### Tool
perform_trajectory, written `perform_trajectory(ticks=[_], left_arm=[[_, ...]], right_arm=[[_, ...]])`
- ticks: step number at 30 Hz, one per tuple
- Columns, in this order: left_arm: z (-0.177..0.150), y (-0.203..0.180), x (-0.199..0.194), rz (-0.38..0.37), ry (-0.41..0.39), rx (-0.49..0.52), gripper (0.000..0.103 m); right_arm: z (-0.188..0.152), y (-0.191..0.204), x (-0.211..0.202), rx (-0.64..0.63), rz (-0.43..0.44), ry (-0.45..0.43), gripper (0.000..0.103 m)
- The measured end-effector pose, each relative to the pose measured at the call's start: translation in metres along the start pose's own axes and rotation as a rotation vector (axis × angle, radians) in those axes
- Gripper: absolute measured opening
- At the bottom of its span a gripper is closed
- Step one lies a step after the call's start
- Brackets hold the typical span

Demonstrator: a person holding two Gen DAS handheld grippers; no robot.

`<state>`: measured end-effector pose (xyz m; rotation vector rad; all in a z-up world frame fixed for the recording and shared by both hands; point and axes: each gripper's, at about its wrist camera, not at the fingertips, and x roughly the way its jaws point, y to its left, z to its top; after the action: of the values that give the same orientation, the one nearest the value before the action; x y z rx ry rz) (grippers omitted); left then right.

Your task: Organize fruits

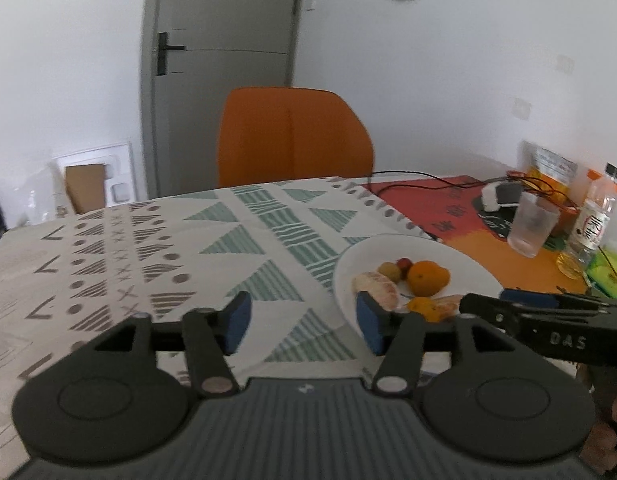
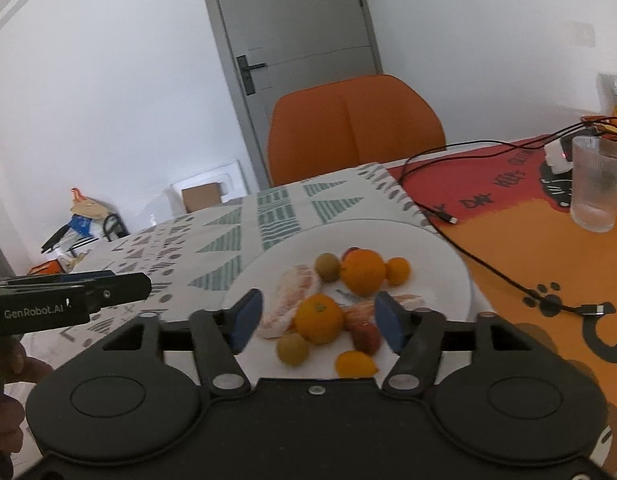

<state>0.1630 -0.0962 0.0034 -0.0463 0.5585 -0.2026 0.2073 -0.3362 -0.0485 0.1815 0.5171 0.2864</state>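
— White walls, a grey door [image 2: 296, 36] and an orange chair [image 2: 354, 128] pushed up to the far side of the table. Half the top wears a patterned cloth [image 1: 244, 240] with green triangles, the other half a red and orange mat [image 2: 520, 236].

— And the fruit?

— All on one white plate [image 2: 436, 256], sitting on the cloth right by the mat's edge. A big orange [image 2: 362, 272] near the middle, a second one [image 2: 319, 318] closer to us, a small orange one [image 2: 398, 270] just beside the big one, peeled citrus segments [image 2: 296, 300] on the left, two brownish-green round fruits [image 2: 327, 267], something red [image 2: 362, 330] and a yellow-orange piece [image 2: 355, 364] at the near rim.

— What are the grippers doing?

— The right gripper [image 2: 318, 322] hangs over the near part of the plate, fingers spread wide, gripping nothing; the nearer orange shows between them. The left gripper [image 1: 302, 326] is over bare cloth just left of the plate, also spread wide and empty.

— Anything else on the table?

— A ribbed plastic cup [image 2: 598, 184] on the mat, a black cable [image 2: 492, 268] trailing across it, and a bottle [image 1: 596, 212] farther right.
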Motion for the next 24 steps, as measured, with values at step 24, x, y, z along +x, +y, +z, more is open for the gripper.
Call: perform_trajectory(ticks=[24], left_arm=[[-0.036,0.057,-0.068,0.239,-0.021,-0.089,0.097]], right_arm=[[-0.021,0.062,-0.010,-0.028,0.003,0.066,0.103]])
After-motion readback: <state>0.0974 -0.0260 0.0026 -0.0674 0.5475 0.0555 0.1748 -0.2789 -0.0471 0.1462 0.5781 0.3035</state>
